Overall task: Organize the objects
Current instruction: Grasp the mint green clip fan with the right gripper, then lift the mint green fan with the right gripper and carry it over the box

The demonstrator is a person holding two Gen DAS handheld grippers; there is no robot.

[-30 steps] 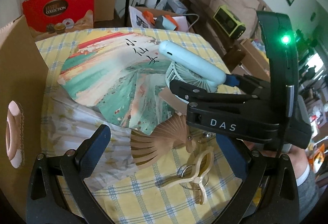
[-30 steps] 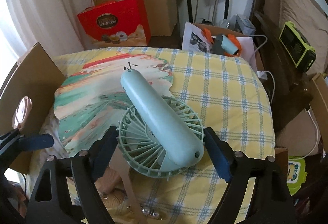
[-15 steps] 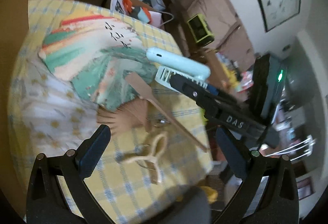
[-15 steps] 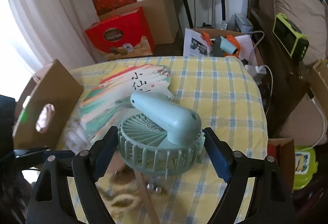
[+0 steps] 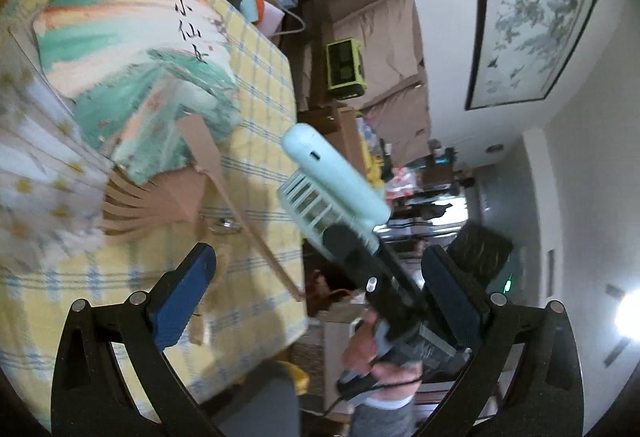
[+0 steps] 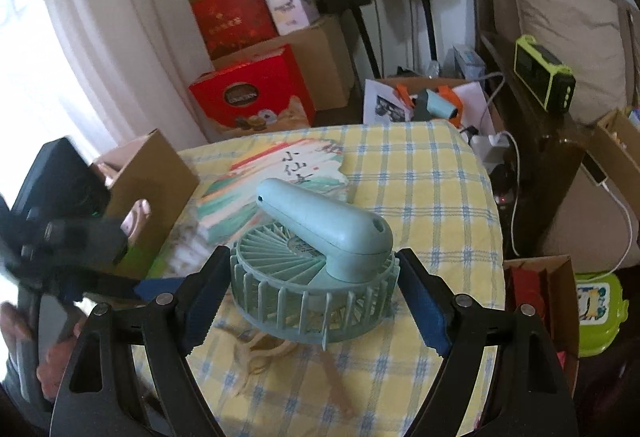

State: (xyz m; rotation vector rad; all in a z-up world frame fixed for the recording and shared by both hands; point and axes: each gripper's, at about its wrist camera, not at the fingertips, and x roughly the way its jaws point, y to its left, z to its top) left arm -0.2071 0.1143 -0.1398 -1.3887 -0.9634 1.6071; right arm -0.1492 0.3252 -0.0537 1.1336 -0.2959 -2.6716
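My right gripper (image 6: 314, 301) is shut on a mint-green handheld fan (image 6: 320, 257), gripping its round grille from both sides and holding it in the air above the table; the fan also shows in the left wrist view (image 5: 332, 189). My left gripper (image 5: 316, 301) is open and empty, tilted, near the table's right edge. On the yellow checked tablecloth (image 6: 432, 189) lie a painted paper fan (image 5: 132, 57), a folding fan with wooden ribs (image 5: 132, 205) and a beige clip (image 6: 256, 353).
An open cardboard box (image 6: 148, 177) stands at the table's left side. Red gift boxes (image 6: 252, 93) and cartons are stacked behind. A sofa (image 6: 560, 17) and a box of items (image 6: 536, 301) are to the right.
My right gripper has lifted the mint fan up off the table and back. My left gripper has swung right and tilted, drawing away from the fans.
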